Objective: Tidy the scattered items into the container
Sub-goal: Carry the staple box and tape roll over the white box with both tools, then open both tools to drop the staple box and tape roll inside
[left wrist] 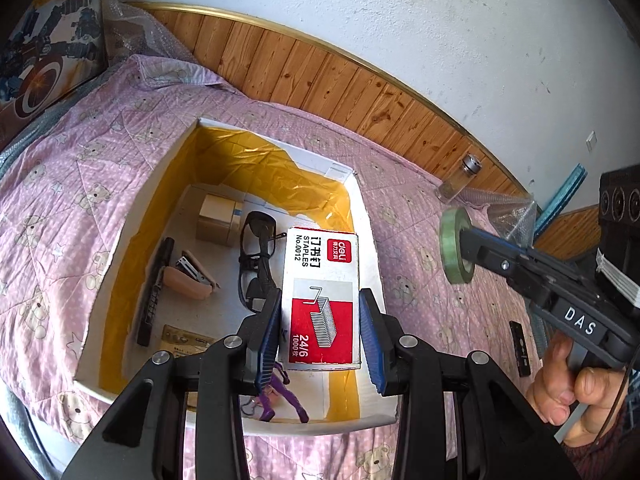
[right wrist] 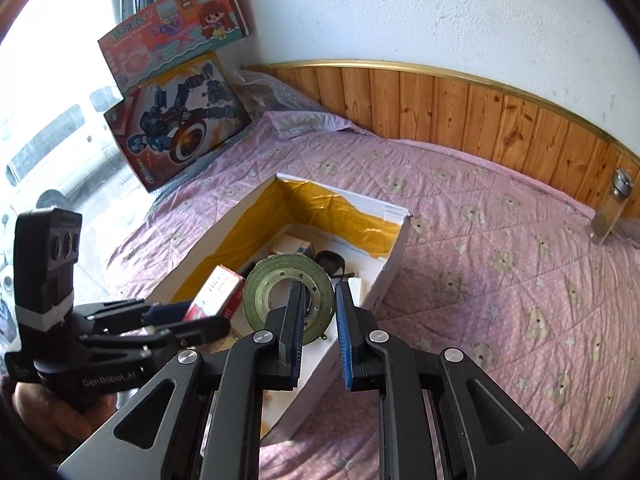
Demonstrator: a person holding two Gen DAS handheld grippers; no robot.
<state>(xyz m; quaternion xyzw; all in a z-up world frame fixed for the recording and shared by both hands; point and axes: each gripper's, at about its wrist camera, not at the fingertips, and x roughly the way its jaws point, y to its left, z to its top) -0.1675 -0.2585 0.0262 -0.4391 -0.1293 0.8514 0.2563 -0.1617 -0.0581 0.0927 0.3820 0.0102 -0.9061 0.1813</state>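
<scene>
Left tool [left wrist: 319,312]: fingers pinch the staple box [left wrist: 322,296] by its long sides, low centre of the left wrist frame, held over the open container [left wrist: 160,184].
Container, left half: a dark pen-like stick [left wrist: 154,296], a pink stapler [left wrist: 190,276] and a tan tape roll [left wrist: 218,218] already lie on its floor.
Container, middle: black glasses [left wrist: 256,256] lie inside; something purple [left wrist: 280,396] shows at the lower edge under the tool.
Right tool [right wrist: 318,336]: one finger passes through the core of the green tape roll [right wrist: 276,280] and the other lies outside, pinching its ring, centre of the right wrist frame, above the container's near wall.
Bed, right side: a glass shaker jar [left wrist: 460,178] stands by the wood panel; a small black item [left wrist: 520,348] lies on the quilt.
Progress: judged well along; both held items await release, and two or so remain outside.
</scene>
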